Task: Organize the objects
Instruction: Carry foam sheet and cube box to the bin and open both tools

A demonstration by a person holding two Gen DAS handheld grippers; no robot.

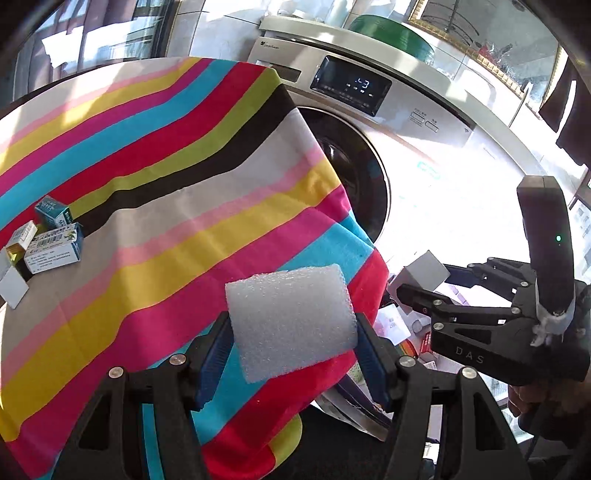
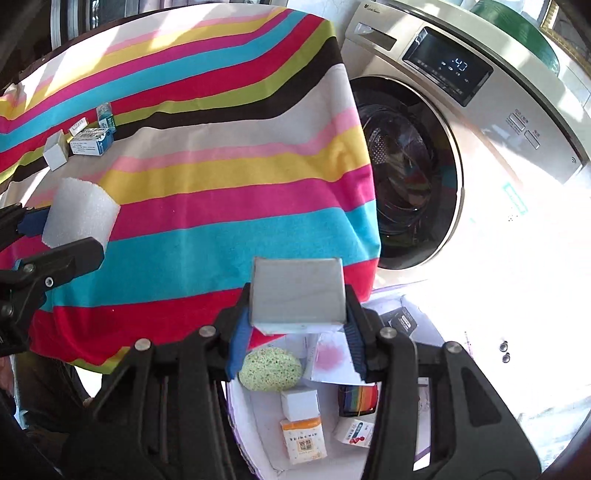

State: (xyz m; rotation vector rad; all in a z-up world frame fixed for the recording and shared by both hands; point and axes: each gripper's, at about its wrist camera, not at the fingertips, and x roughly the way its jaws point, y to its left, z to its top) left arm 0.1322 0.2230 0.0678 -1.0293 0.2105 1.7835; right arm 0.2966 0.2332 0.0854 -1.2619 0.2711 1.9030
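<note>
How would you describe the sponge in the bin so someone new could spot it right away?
Start at the washing machine and drop to the white bin on the floor beside the striped cloth. The sponge lies at the bin's near-left edge, just below the right gripper. It is the only rounded, speckled yellow-green thing there; its neighbours are all boxes and paper.

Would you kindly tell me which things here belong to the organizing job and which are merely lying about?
Part of the job:
- foam block in the left hand-held gripper
- grey box in the right hand-held gripper
- small boxes on the striped cloth
- bin of boxes, sponge

Lying about:
- washing machine
- green basin
</note>
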